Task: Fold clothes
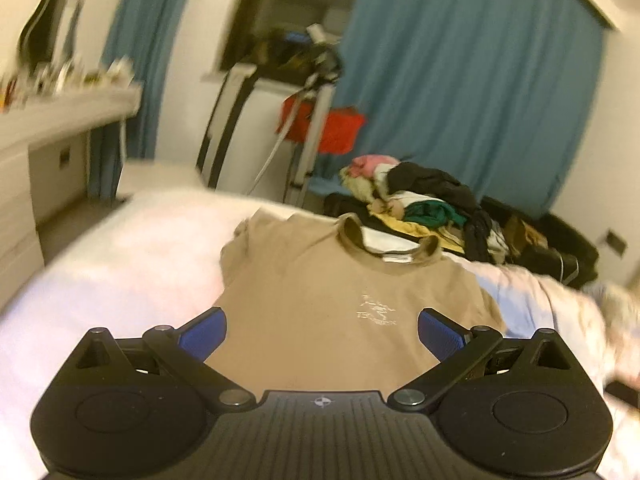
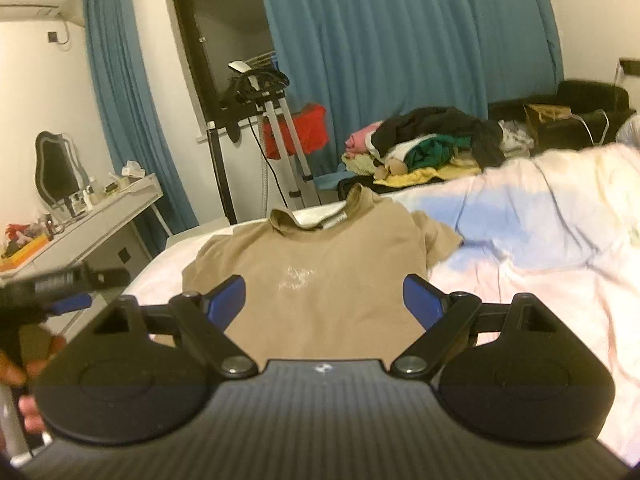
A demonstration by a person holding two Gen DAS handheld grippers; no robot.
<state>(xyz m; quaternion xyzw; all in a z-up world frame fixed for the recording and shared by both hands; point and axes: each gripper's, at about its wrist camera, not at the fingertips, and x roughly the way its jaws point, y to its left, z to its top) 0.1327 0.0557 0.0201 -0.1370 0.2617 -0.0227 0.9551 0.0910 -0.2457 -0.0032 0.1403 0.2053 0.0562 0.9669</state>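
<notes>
One tan T-shirt (image 1: pixel 320 304) flat on bed (image 1: pixel 120 264); two tongs, left tongs (image 1: pixel 322 332), right tongs (image 2: pixel 324 300), both wide, empty.

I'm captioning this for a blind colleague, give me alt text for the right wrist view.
A tan T-shirt lies spread front-up on a pale bed, framed between the open blue fingers of the right hand-held gripper, which holds nothing. Behind, a pile of clothes sits before blue curtains.

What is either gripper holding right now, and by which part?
Nothing: left gripper and right gripper are both open above the tan T-shirt.
</notes>
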